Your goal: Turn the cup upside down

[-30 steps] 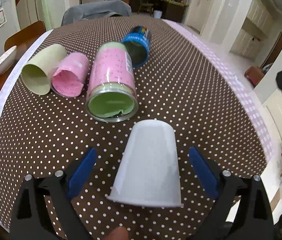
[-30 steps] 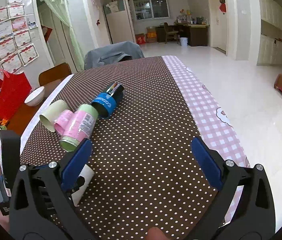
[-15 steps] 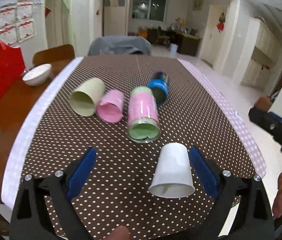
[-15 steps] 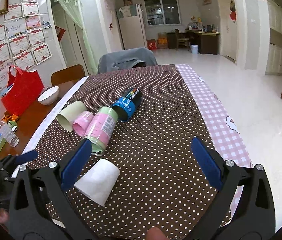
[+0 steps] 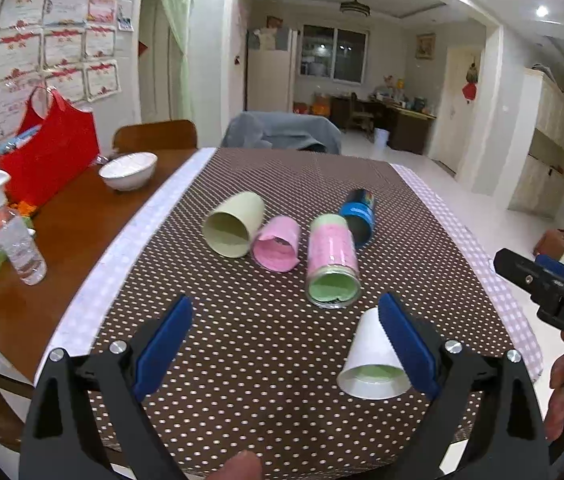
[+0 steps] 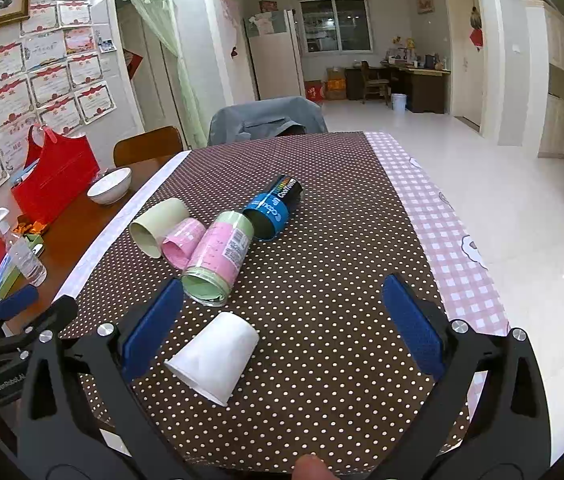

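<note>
Right wrist: cup (image 6: 214, 358) lies beside left pad (image 6: 150, 328).

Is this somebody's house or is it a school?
Most likely a home's dining and living room: a dining table with a polka-dot cloth, a fridge at the back, and framed certificates on the wall.

Before my tongs a cup (image 6: 214, 360) lies on its side on the tablecloth (image 6: 342, 320). Behind it four more cups (image 5: 332, 264) lie in a row, side by side. A bowl (image 5: 128, 170) sits far left.
</note>
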A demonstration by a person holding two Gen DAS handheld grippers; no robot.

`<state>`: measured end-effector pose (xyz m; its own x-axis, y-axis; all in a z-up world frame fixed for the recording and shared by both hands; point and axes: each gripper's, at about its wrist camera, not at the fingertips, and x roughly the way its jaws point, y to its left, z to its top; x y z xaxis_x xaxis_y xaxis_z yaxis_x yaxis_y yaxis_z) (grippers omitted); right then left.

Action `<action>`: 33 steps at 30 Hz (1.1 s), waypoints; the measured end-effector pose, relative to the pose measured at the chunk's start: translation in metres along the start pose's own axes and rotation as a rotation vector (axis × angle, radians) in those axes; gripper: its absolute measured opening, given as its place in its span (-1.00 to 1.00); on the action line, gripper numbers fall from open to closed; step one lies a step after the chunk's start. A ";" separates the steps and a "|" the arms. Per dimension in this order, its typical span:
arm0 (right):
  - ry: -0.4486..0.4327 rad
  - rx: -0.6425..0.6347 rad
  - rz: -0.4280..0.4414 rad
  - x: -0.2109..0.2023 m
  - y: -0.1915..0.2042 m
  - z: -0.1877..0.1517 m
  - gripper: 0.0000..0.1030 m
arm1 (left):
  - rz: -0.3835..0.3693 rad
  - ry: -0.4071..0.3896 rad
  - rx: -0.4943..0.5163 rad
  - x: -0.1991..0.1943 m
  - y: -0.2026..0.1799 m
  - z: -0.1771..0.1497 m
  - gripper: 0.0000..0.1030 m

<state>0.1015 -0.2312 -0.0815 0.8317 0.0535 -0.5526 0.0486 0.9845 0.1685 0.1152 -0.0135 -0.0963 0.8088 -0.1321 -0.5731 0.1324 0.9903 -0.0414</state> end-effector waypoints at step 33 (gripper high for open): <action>0.006 -0.046 0.037 -0.012 0.023 -0.001 0.88 | 0.085 -0.210 -0.011 -0.057 0.017 0.005 0.80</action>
<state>0.0924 -0.2092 -0.0721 0.8291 0.0914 -0.5516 -0.0080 0.9884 0.1518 0.0742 0.0110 -0.0597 0.9186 -0.0525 -0.3917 0.0531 0.9985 -0.0094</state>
